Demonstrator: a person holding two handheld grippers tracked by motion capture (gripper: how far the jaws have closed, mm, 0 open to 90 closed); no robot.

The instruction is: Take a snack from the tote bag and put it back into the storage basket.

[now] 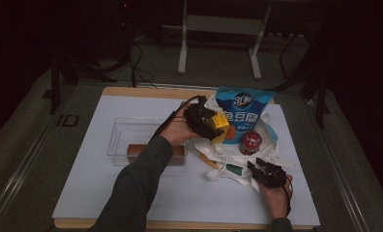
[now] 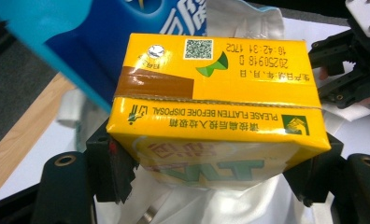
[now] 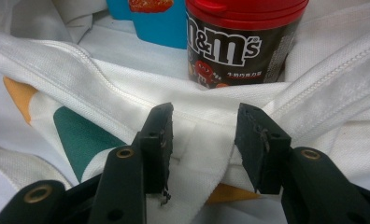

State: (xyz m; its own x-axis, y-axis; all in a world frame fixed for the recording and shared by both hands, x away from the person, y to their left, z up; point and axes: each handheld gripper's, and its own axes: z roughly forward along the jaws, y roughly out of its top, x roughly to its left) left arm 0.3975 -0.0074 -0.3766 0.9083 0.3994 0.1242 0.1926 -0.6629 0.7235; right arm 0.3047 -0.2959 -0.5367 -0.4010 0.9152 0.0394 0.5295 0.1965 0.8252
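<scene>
My left gripper [image 1: 210, 123] is shut on a yellow drink carton [image 1: 220, 127] and holds it above the table, in front of a tall blue snack bag [image 1: 243, 110]. In the left gripper view the carton [image 2: 211, 112] sits crosswise between the two jaws of the left gripper [image 2: 216, 170], its printed top facing the camera. A white cloth bag [image 1: 227, 166] lies on the mat with a red-lidded M&M's tub [image 1: 250, 142] standing on it. My right gripper [image 3: 204, 140] rests low on that bag, jaws apart, a flat band of white cloth [image 3: 202, 154] between them. The tub [image 3: 241, 39] stands just beyond.
A clear plastic tray [image 1: 122, 140] lies left of centre on the white mat [image 1: 107, 193], with a brown block [image 1: 179, 153] at its near right corner. The right gripper [image 2: 349, 70] is at the top right of the left gripper view. Stand legs [image 1: 182, 53] rise behind the table.
</scene>
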